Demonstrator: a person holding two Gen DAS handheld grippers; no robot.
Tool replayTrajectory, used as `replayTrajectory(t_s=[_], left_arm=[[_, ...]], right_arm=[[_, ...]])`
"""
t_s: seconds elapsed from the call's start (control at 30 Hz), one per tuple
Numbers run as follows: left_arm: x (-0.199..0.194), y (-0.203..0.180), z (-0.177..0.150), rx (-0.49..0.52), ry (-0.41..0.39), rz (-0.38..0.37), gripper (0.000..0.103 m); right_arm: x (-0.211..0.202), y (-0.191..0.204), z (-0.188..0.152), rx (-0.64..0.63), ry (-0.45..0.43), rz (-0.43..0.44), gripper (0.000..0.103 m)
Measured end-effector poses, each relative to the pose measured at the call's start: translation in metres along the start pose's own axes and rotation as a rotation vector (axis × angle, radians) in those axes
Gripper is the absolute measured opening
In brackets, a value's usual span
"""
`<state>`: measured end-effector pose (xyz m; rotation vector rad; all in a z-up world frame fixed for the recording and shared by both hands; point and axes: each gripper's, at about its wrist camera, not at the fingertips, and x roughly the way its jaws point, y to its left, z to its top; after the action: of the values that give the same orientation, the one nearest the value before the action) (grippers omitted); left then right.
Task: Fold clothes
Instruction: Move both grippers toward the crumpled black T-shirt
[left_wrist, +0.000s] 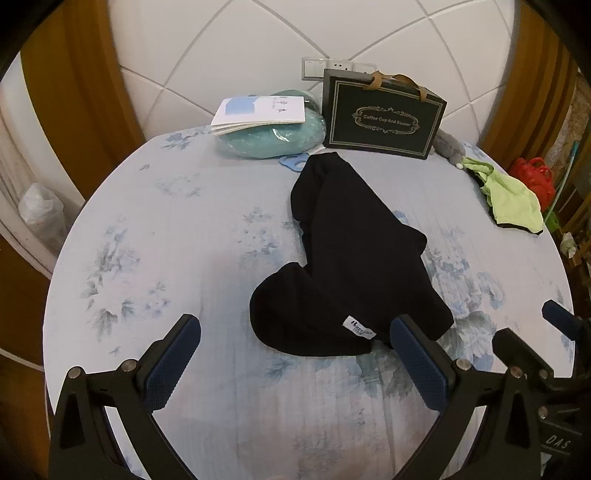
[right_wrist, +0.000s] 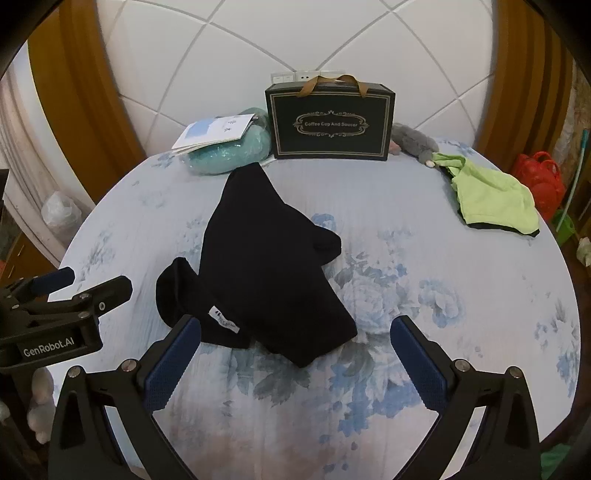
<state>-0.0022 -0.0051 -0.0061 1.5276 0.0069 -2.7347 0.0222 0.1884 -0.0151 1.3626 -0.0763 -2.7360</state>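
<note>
A crumpled black garment (left_wrist: 343, 258) with a small white label (left_wrist: 357, 326) lies in the middle of the bed with the blue floral sheet (left_wrist: 166, 229). It also shows in the right wrist view (right_wrist: 266, 258). My left gripper (left_wrist: 295, 332) is open and empty, its fingers just short of the garment's near edge. My right gripper (right_wrist: 295, 332) is open and empty, close to the garment's near right corner. A folded light green garment (right_wrist: 491, 199) lies at the bed's far right.
At the headboard stand a dark gift box (right_wrist: 330, 122), a teal cushion (right_wrist: 229, 155) with booklets (right_wrist: 214, 133) on it, and a grey plush toy (right_wrist: 413, 142). Blue scissors (left_wrist: 293, 162) lie by the cushion. A red bag (right_wrist: 541, 184) sits beyond the right edge.
</note>
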Motion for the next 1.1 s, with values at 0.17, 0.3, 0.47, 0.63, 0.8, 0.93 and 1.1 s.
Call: replayTrajectory(t_s=[0.17, 0.3, 0.47, 0.63, 0.8, 0.93, 1.1], left_arm=[[-0.001, 0.001, -0.001, -0.005, -0.004, 0.007, 0.103], [0.000, 0.002, -0.001, -0.007, -0.004, 0.006, 0.103], [0.004, 0.003, -0.002, -0.013, 0.006, -0.001, 0.103], [0.007, 0.003, -0.001, -0.012, 0.010, -0.007, 0.103], [0.012, 0.003, -0.001, -0.011, 0.020, -0.007, 0.103], [0.019, 0.004, -0.001, -0.013, 0.036, -0.004, 0.103], [0.029, 0.007, 0.001, -0.018, 0.053, -0.011, 0.103]], right_arm=[[-0.002, -0.002, 0.001, 0.003, -0.001, -0.001, 0.103], [-0.003, -0.003, 0.003, 0.003, -0.001, -0.002, 0.103], [-0.002, -0.004, 0.001, 0.004, 0.005, -0.006, 0.103], [0.000, -0.004, 0.001, 0.006, 0.009, -0.010, 0.103], [0.003, -0.006, 0.001, 0.008, 0.015, -0.013, 0.103], [0.008, -0.006, 0.002, 0.011, 0.027, -0.016, 0.103], [0.016, -0.007, 0.003, 0.007, 0.049, -0.009, 0.103]])
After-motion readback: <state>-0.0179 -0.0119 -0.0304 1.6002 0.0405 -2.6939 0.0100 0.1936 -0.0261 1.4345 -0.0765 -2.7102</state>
